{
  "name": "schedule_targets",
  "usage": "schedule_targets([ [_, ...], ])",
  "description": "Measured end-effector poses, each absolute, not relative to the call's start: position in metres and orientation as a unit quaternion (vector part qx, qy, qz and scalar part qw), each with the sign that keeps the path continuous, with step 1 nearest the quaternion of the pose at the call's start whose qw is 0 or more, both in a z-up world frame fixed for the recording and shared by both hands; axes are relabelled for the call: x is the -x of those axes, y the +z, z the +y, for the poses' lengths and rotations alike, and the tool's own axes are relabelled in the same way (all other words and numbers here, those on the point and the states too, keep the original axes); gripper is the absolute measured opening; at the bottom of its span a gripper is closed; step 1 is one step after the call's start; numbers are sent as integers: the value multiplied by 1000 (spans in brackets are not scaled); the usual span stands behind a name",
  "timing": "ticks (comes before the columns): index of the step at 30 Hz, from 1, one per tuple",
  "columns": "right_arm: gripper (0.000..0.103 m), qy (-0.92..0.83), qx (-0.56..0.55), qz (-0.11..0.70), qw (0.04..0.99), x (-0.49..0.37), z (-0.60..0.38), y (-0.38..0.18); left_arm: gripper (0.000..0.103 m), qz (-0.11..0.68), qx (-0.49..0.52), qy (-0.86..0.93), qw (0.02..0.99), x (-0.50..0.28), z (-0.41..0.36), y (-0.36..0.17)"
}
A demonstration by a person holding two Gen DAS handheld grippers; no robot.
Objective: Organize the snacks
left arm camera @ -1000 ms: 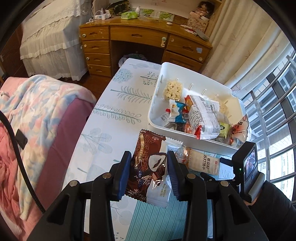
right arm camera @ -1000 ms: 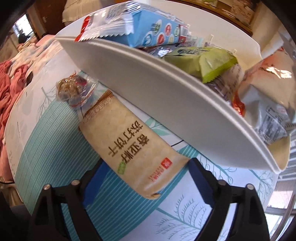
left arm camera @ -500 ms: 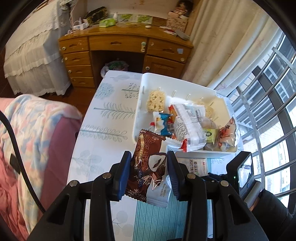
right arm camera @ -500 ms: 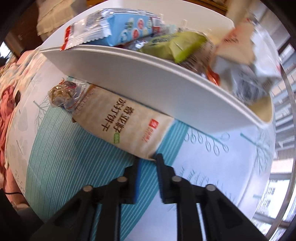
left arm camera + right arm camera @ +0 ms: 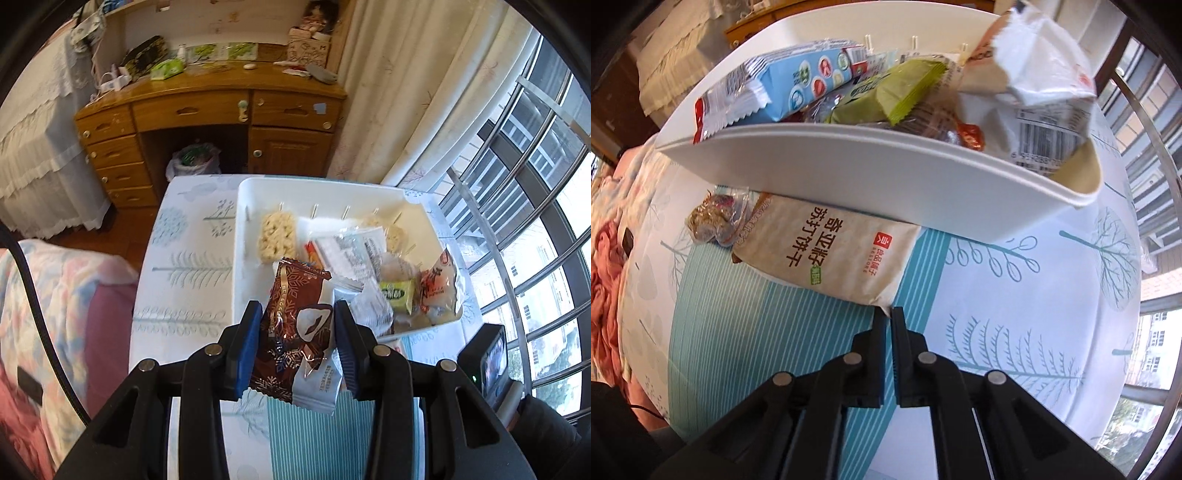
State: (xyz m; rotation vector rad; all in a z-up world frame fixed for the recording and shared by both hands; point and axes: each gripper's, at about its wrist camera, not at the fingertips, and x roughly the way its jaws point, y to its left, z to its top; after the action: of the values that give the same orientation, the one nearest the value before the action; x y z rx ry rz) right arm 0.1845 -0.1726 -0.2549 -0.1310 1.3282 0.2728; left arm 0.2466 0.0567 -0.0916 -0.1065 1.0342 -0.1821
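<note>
My left gripper (image 5: pixel 297 314) is shut on a brown and white snack packet (image 5: pixel 295 332), held over the near edge of the white bin (image 5: pixel 332 188). The bin holds several snacks, among them a pale rice cake (image 5: pixel 277 236) and a green packet (image 5: pixel 397 293). In the right wrist view my right gripper (image 5: pixel 888 314) is shut on the corner of a beige cracker packet (image 5: pixel 827 251) that lies on the tablecloth, partly under the white bin (image 5: pixel 886 170). A small clear-wrapped snack (image 5: pixel 714 221) lies beside the cracker packet.
The patterned tablecloth (image 5: pixel 1015 295) covers the table; the bin stands at its far end near the window bars (image 5: pixel 517 258). A wooden desk (image 5: pixel 207 118) stands behind the table. A blanket-covered seat (image 5: pixel 55 295) lies on the left.
My right gripper closed from wide open onto the cracker packet's corner. My left gripper carried the brown packet from beside the bin to over its near edge.
</note>
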Motion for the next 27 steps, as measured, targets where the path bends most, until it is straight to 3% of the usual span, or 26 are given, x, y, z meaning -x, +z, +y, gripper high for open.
schedule_targets([
  [11,3,126,26,600,790,-185,-207,-246,39,484,47,-116,866,-285,34,-119],
  [12,3,126,24,598,791,-184,-209,-244,41,484,48,-116,866,-287,33,-121],
  [14,3,127,22,594,794,-179,-211,-238,59,485,47,-113,866,-289,31,-124],
  [16,5,130,24,591,796,-174,-211,-233,67,488,45,-107,865,-289,30,-126],
  [27,8,150,66,588,792,-168,-211,-217,74,509,68,-58,856,-267,49,-128],
])
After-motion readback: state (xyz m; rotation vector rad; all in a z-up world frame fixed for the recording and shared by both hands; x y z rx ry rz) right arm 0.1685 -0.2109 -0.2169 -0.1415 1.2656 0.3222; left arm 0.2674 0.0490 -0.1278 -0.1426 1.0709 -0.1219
